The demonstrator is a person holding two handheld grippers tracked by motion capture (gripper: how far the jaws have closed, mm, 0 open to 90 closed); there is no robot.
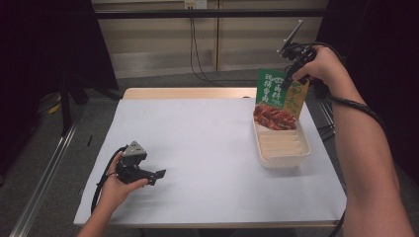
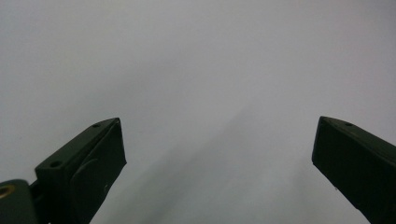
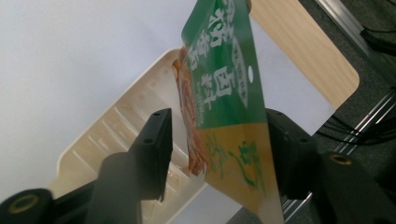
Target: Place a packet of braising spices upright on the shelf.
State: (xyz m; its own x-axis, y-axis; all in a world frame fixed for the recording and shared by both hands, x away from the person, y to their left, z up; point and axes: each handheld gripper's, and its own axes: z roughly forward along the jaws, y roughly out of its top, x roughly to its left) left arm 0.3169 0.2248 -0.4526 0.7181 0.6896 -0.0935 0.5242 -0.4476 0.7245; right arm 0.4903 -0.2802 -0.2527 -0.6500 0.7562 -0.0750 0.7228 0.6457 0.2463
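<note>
The right tongs (image 3: 215, 154) stand parted around the green pouch (image 3: 224, 93) standing in the white tray (image 1: 281, 148) at the far right, so releasing is in hand and a clean lift away comes next, while the left tongs (image 2: 219, 154) rest open and empty on the desk (image 1: 207, 148).

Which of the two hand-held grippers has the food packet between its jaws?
The right gripper, raised over the white tray, has the green packet between its opened jaws. The left gripper rests low over the bare table, jaws open.

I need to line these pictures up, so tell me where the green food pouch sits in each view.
High view: the green food pouch stands upright at upper right, in the far end of the white tray, below the right gripper.
Left gripper view: blank white table cover, no pouch.
Right gripper view: centre, running from the top edge to the bottom, between the open jaws.
Shared landmark: the white tray.
</note>
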